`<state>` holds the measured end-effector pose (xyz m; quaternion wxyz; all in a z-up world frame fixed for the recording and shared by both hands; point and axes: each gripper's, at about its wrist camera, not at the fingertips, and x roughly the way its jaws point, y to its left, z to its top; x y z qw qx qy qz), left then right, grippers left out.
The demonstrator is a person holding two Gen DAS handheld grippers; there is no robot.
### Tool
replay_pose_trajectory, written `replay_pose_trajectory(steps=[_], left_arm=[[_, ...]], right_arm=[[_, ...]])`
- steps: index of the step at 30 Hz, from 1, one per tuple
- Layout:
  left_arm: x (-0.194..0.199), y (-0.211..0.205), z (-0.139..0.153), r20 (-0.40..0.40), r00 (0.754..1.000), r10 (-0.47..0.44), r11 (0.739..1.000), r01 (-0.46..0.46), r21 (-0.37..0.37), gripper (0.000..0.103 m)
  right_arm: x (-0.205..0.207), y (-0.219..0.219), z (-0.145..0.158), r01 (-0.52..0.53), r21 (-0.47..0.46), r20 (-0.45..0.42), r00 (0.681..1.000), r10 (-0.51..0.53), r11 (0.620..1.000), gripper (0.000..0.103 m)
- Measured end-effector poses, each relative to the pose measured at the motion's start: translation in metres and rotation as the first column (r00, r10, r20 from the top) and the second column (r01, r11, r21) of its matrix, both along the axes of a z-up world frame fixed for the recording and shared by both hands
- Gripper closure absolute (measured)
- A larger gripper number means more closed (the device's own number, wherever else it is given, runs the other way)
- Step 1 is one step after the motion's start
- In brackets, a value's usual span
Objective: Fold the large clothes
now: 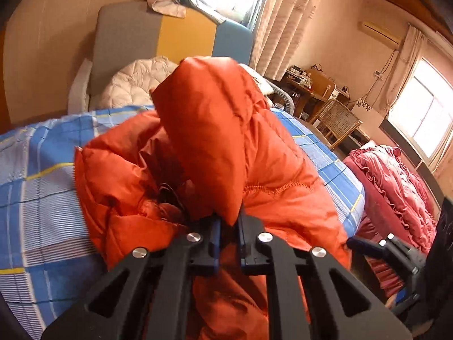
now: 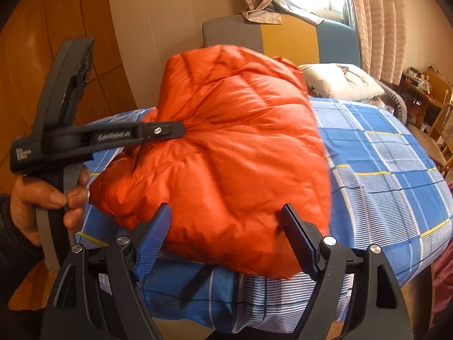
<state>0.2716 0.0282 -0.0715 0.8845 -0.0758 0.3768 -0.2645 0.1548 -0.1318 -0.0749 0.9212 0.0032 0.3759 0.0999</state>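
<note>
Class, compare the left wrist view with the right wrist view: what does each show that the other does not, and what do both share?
Only the left wrist view: the left hand-held gripper shut on a fold of the puffy orange down jacket, and a ruffled crimson quilt.

Only the right wrist view: the open right hand-held gripper with the jacket's edge between its jaws, and the person's hand gripping the left tool's handle.

Both: the jacket on the blue checked bedsheet, and the grey, yellow and blue headboard.

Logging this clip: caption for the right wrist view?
Left claw pinches orange jacket on plaid bed; right claw open at its near edge.
</note>
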Motion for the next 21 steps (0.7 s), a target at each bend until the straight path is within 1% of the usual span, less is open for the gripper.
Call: replay_pose_trajectory(steps=[3,8,11,13,17,21], left_arm=[[-0.003,0.020,-0.001,0.004,0.999,0.032,0.999,-0.032,-0.003,0.095],[-0.006,0.038,-0.013,0.001,0.996,0.084,0.996,-0.084,0.013,0.095],[-0.010,0.042,-0.027,-0.011,0.993,0.115,0.993,-0.114,0.017,0.095],[-0.013,0.042,-0.036,-0.021,0.991,0.132,0.991,-0.132,0.005,0.095],[-0.013,0.044,-0.048,-0.035,0.988,0.153,0.988,-0.154,-0.016,0.095],[-0.012,0.047,-0.058,-0.035,0.987,0.159,0.987,-0.160,-0.019,0.095]], right_arm=[[-0.001,0.002,0.004,0.009,-0.016,0.007,1.000,-0.009,1.000,0.024],[0.001,0.013,-0.002,-0.010,-0.030,-0.016,1.000,0.009,1.000,0.024],[0.001,0.019,-0.005,-0.026,-0.053,-0.016,1.000,0.025,0.998,0.024],[0.002,0.022,-0.008,-0.029,-0.076,-0.023,0.999,0.027,0.997,0.024],[0.004,0.027,-0.012,-0.028,-0.101,-0.031,0.999,0.025,0.994,0.024],[0.006,0.030,-0.014,-0.027,-0.122,-0.033,0.999,0.023,0.992,0.024]])
